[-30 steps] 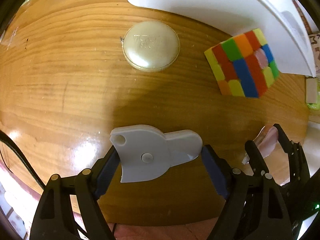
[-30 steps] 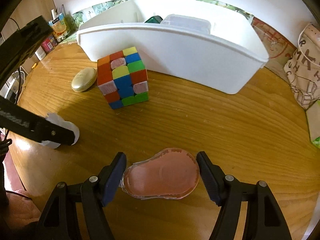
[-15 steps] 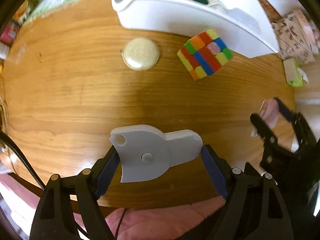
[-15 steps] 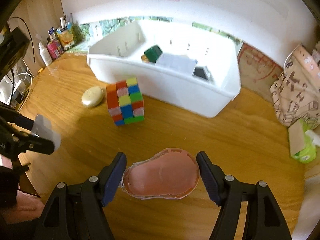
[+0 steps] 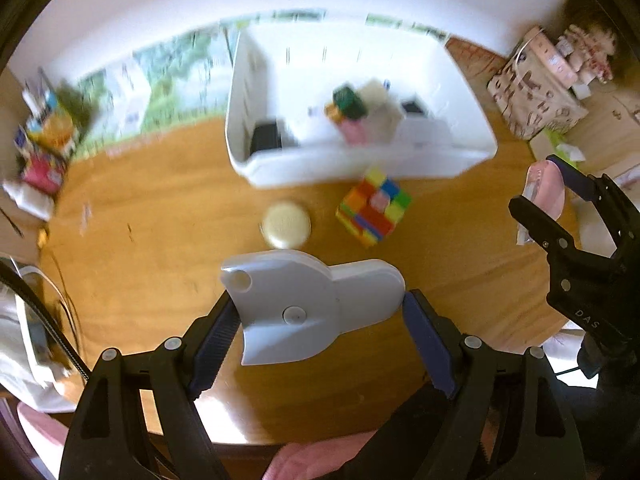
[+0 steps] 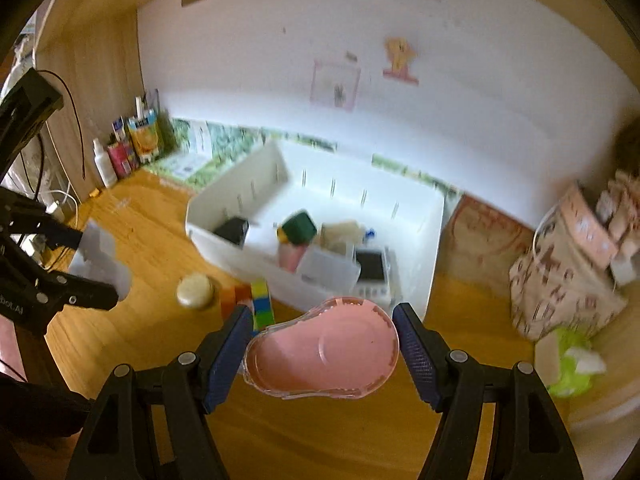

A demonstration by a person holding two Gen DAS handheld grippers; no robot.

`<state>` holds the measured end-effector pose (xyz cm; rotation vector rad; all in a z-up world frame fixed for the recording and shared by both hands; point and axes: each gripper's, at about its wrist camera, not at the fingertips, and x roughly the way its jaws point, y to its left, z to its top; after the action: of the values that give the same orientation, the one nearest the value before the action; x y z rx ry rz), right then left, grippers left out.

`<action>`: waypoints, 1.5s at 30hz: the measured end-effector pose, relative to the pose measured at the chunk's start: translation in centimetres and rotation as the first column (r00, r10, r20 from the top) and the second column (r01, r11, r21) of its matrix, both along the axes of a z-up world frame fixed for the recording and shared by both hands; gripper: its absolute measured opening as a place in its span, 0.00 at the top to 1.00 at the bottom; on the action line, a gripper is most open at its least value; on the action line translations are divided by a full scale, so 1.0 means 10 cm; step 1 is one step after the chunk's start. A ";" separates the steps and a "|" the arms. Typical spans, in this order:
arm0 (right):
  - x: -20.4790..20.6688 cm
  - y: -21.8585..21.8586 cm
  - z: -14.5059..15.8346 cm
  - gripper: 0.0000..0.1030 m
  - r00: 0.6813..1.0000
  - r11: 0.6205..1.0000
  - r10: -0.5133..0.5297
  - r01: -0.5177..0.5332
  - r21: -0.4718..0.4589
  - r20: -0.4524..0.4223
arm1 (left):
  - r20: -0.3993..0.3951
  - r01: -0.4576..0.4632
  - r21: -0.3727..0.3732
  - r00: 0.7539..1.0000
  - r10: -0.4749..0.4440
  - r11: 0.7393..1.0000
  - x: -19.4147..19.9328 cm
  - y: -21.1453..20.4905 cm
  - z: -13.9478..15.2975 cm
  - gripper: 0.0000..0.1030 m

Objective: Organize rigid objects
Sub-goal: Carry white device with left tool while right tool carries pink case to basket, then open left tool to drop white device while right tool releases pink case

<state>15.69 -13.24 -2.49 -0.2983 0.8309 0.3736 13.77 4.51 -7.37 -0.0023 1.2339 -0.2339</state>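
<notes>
— How much has been organized?

— Several items are already held in the white bin (image 6: 416, 240). A grey dispenser (image 5: 308, 308) is pinched by the left hand-held gripper (image 5: 320, 328), a pink one (image 6: 324, 354) by the right hand-held gripper (image 6: 324, 356), both above the table (image 5: 160, 208).

— What is left?

— The cube (image 5: 374, 212) and round case (image 5: 286, 224), lying before the bin.

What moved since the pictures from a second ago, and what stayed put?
Both grippers rose up and away from the table. The left gripper carried the grey tape dispenser up, and the right gripper lifted the pink tape dispenser. Nothing was let go. The puzzle cube, the round cream case and the white bin stayed put.
</notes>
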 end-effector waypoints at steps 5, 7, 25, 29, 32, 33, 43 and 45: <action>0.14 0.03 0.19 0.29 0.998 1.000 0.023 -0.024 0.007 0.053 | 0.095 0.018 0.014 0.995 -0.019 1.000 0.13 0.03 0.34 0.18; 0.22 0.04 0.24 0.29 0.997 1.000 0.021 -0.022 0.014 0.072 | 0.124 0.018 0.023 0.992 -0.020 1.000 0.19 0.04 0.40 0.18; 0.91 0.14 0.09 0.29 0.996 0.998 0.008 -0.013 0.065 0.085 | 0.234 0.022 -0.033 0.972 -0.014 0.999 0.83 0.05 0.52 0.18; 1.04 0.16 -0.05 0.29 0.998 0.997 0.001 -0.007 0.080 0.069 | 0.249 0.022 -0.038 0.968 -0.012 0.999 1.01 0.01 0.41 0.18; 1.11 0.15 -0.14 0.29 0.998 0.996 -0.013 0.007 0.090 0.068 | 0.250 0.021 -0.074 0.968 -0.001 0.997 1.13 0.00 0.31 0.18; 1.14 0.15 -0.17 0.29 0.998 0.995 -0.020 0.014 0.095 0.066 | 0.256 0.020 -0.085 0.967 0.003 0.996 1.15 0.00 0.29 0.18; 1.28 0.03 -0.37 0.29 0.990 0.982 -0.124 0.113 0.149 0.065 | 0.378 -0.048 -0.206 0.917 0.125 0.977 1.35 0.17 0.19 0.18; 1.30 0.01 -0.40 0.29 0.988 0.980 -0.138 0.126 0.154 0.066 | 0.400 -0.051 -0.213 0.906 0.135 0.976 1.37 0.21 0.17 0.18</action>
<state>28.66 -13.13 -6.45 -0.1161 0.7389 0.2965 27.51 6.56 -5.64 -0.1770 0.7807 -0.2576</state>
